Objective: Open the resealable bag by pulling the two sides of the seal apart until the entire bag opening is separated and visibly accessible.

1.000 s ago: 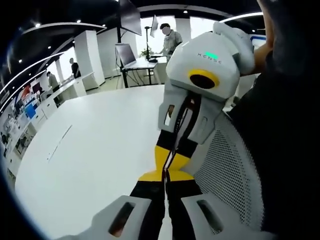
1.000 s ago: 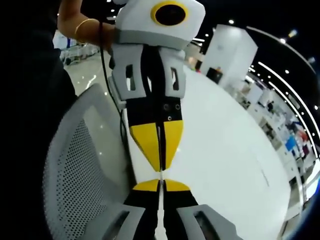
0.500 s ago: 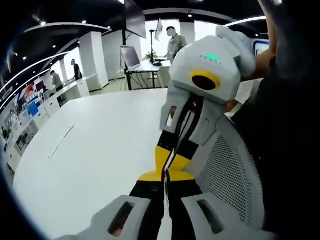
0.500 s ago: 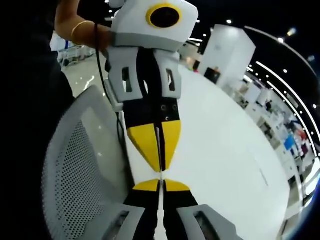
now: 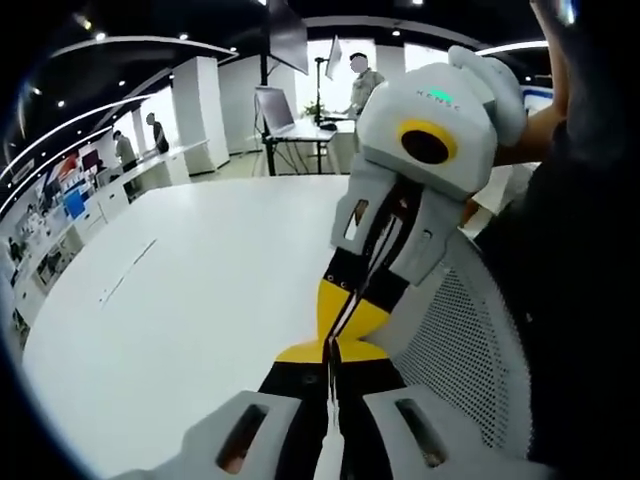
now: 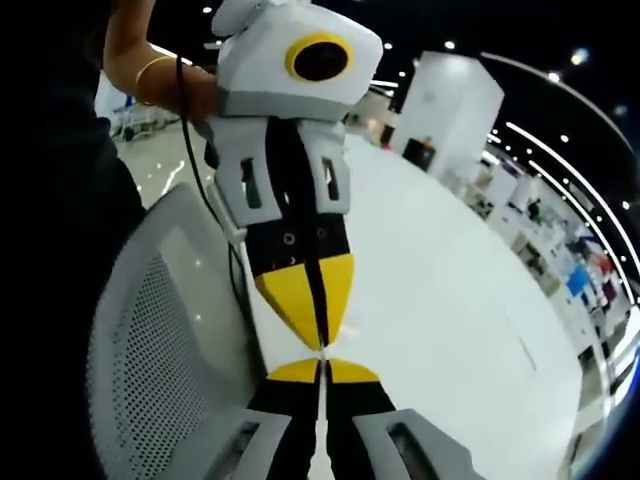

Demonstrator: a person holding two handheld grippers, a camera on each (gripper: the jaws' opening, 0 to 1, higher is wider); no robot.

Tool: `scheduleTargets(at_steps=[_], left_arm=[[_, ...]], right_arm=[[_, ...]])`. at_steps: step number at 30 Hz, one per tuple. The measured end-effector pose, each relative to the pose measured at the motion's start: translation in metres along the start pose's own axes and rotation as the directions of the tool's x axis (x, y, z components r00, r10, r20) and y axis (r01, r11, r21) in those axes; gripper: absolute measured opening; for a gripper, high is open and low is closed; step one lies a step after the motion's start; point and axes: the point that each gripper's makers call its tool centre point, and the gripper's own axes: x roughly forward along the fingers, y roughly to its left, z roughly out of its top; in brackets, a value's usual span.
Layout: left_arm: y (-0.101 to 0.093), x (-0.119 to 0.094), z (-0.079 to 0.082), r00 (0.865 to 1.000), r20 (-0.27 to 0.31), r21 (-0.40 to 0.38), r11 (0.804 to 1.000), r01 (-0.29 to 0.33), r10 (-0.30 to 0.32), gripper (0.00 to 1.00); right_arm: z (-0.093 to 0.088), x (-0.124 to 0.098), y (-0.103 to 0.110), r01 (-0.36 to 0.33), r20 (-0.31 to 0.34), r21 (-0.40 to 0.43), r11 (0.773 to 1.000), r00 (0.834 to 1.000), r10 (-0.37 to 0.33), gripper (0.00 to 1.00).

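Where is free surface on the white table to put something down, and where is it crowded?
The white table is bare from the gripper tips out to its far rounded edge. It is crowded where the left gripper and right gripper meet tip to tip, beside the mesh chair back.

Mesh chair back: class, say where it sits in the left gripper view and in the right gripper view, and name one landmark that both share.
Left gripper view: the mesh chair back lies at lower right, to the right of the right gripper.
Right gripper view: the mesh chair back lies at lower left, to the left of the left gripper.
Shared landmark: the white table.
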Motion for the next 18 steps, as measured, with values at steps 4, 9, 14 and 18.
scheduleTargets(at_steps=[4, 9, 14, 18], left_arm=[[-0.0020, 0.0017, -0.0027, 1.000, -0.024, 0.017, 1.000, 0.006, -0.006, 0.00], [-0.0024, 0.0028, -0.0020, 0.999, -0.035, 0.068, 0.998, -0.015, 0.018, 0.00], [-0.0024, -0.0001, 0.0012, 1.000, -0.017, 0.066, 0.998, -0.007, 0.008, 0.00], [-0.0056, -0.0005, -0.0001, 0.999, -0.037, 0.080, 0.997, 0.014, -0.011, 0.00]], right_arm=[[-0.0006, 0.0006, 0.0022, -0.008, -0.005, -0.005, 1.000, 1.000, 0.008, 0.00], [-0.0022, -0.0007, 0.0004, -0.003, -0.008, -0.010, 1.000, 1.000, 0.003, 0.00], [0.0001, -0.0021, 0.0013, -0.007, 0.009, -0.007, 1.000, 1.000, 0.008, 0.00], [-0.0017, 0.0010, 0.0048, -0.017, -0.010, -0.038, 0.999, 1.000, 0.017, 0.00]])
